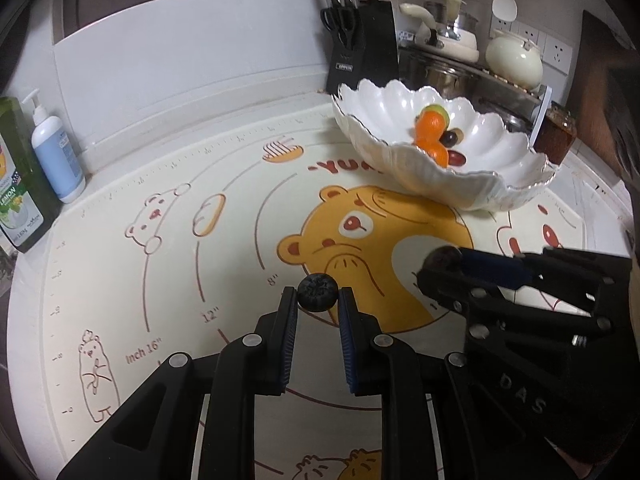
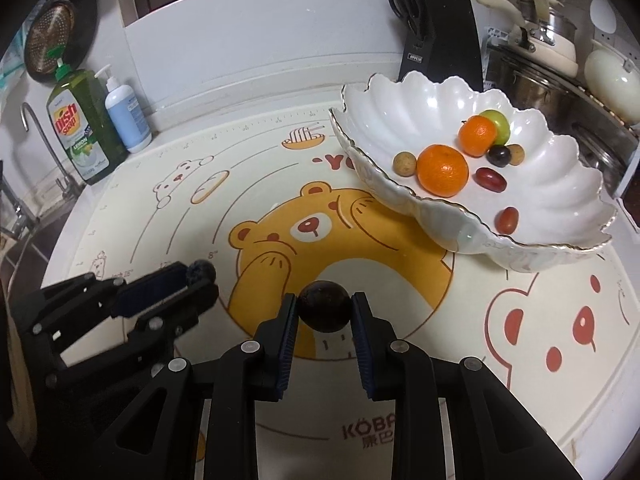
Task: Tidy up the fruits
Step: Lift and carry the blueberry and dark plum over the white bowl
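Note:
My left gripper [image 1: 318, 298] is shut on a small dark blueberry [image 1: 317, 292], held just above the bear-print mat [image 1: 200, 264]. My right gripper [image 2: 325, 308] is shut on a dark round grape [image 2: 325, 306] over the mat's yellow bear. Each gripper shows in the other view, the right one [image 1: 434, 266] beside the left, the left one [image 2: 202, 276] at the lower left. A white scalloped bowl [image 2: 560, 184] at the back right holds two oranges [image 2: 443, 170], a green fruit [image 2: 496, 120], dark and red grapes [image 2: 490, 178] and brown longans [image 2: 405, 163].
A black knife block [image 2: 440, 40] stands behind the bowl, with pots and a kettle [image 2: 552, 40] on a rack to the right. A green dish soap bottle [image 2: 82, 128] and a blue pump bottle [image 2: 126, 116] stand at the back left by a sink tap [image 2: 44, 140].

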A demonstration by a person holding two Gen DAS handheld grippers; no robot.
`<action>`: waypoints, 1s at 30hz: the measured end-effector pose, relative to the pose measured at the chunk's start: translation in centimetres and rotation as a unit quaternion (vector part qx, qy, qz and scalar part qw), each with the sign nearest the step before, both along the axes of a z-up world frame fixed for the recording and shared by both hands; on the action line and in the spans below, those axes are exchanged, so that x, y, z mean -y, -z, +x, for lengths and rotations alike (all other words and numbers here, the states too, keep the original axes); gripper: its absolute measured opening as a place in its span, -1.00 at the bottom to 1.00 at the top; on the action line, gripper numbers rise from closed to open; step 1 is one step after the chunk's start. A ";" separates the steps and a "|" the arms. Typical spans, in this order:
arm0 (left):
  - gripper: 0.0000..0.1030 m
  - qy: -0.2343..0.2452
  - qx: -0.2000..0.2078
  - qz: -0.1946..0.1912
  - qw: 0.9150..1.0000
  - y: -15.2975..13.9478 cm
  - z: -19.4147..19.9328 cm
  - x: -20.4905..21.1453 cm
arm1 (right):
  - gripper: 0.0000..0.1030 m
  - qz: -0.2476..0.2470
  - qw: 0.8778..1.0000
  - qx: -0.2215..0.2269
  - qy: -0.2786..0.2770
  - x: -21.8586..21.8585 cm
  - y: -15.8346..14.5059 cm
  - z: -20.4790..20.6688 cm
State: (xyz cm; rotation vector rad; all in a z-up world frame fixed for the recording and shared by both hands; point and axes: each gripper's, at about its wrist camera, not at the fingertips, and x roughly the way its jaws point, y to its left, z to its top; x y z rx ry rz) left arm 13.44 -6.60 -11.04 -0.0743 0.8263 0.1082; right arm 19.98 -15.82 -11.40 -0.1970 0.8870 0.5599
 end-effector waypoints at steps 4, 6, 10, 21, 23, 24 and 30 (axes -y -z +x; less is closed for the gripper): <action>-0.59 0.000 0.009 0.000 1.000 -0.8 -0.4 -0.1 | -0.46 0.001 1.000 0.013 0.010 0.2 -0.8 -0.9; -0.59 0.003 0.015 0.000 1.000 -1.3 -0.5 0.0 | -0.46 0.002 1.000 0.018 0.015 0.4 -1.2 -1.4; -0.59 0.007 0.025 -0.002 1.000 -2.0 -0.5 0.2 | -0.46 0.006 0.999 0.030 0.028 1.0 -2.1 -2.0; -0.59 0.032 0.050 -0.007 0.998 -4.4 0.5 1.6 | -0.46 0.021 0.995 0.062 0.082 3.5 -4.6 -2.4; -0.59 0.038 0.054 -0.008 0.998 -4.8 0.8 1.9 | -0.46 0.028 0.993 0.068 0.092 4.0 -5.2 -2.4; -0.59 0.042 0.056 -0.009 0.998 -5.0 1.0 2.1 | -0.46 0.029 0.992 0.072 0.097 4.3 -5.5 -2.4; -0.59 0.059 0.070 -0.010 0.996 -6.5 1.9 3.2 | -0.46 0.043 0.988 0.086 0.121 5.6 -6.9 -2.1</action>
